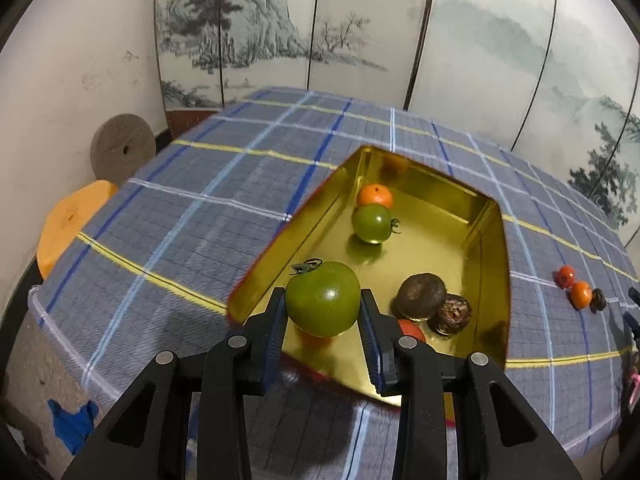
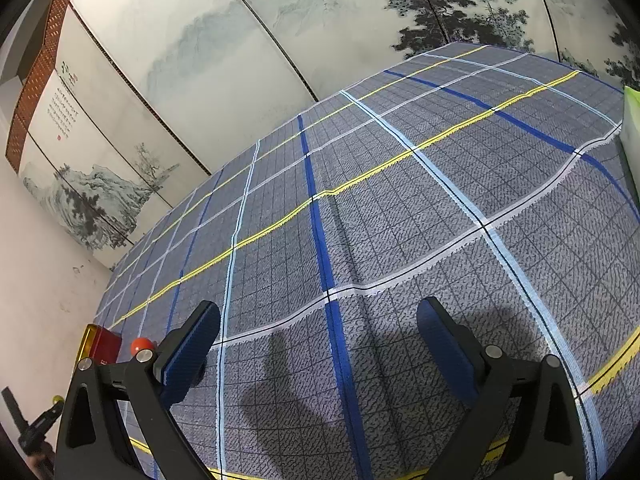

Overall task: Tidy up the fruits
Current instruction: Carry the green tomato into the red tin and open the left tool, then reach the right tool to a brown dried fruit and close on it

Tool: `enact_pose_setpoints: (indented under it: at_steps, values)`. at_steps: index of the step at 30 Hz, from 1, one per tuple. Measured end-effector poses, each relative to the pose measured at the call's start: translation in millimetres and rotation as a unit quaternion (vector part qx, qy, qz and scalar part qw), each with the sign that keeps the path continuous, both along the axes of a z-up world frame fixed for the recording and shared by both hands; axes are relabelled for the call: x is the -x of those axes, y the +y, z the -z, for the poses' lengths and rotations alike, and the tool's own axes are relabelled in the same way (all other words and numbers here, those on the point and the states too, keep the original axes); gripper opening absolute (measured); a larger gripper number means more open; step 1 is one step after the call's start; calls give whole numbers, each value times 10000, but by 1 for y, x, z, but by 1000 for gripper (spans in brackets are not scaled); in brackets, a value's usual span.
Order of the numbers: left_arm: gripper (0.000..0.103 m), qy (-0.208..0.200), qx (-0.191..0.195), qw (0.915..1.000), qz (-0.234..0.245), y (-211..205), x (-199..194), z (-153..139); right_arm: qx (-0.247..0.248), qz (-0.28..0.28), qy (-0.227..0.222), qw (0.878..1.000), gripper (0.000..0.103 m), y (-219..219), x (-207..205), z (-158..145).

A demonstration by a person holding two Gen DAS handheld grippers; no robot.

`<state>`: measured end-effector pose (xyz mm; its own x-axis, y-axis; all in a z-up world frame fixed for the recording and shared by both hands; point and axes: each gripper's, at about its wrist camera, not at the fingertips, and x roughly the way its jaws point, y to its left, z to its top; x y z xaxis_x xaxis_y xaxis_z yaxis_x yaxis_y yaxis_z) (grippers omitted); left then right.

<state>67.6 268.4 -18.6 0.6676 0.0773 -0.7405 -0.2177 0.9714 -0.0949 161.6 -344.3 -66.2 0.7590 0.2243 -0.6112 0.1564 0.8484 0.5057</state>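
Left gripper (image 1: 323,304) is pinching a green tomato (image 1: 322,299) above the gold tray's (image 1: 486,264) near edge; right gripper (image 2: 318,330) is hanging spread, empty. We're counting several fruits in the tray, three small fruits (image 1: 580,293) waiting near the table's right edge.
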Motion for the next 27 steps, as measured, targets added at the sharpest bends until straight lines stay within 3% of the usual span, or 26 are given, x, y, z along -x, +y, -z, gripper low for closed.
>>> enact_pose_setpoints:
  at_steps: [4, 16, 18, 20, 23, 25, 27]
  values:
    - [36, 168, -103, 9998, 47, -4, -13, 11, 13, -2, 7, 10000, 98, 1, -1, 0]
    - [39, 140, -140, 9998, 62, -4, -24, 15, 26, -7, 16, 10000, 99, 1, -1, 0]
    - [45, 129, -114, 9998, 67, -5, -26, 17, 57, -21, 32, 10000, 100, 1, -1, 0]
    - [67, -11, -14, 10000, 80, -7, -25, 14, 111, -30, 57, 9999, 101, 3, -1, 0]
    - [81, -751, 302, 9966, 160, -9, -5, -4, 207, -36, 104, 9997, 101, 5, -2, 0]
    - [88, -1151, 316, 9926, 203, -12, 12, -19, 332, -25, 158, 9993, 101, 8, -3, -1]
    - [91, -1413, 346, 9892, 186, -12, 29, -28, 717, -3, 331, 9969, 101, 17, -2, -3]
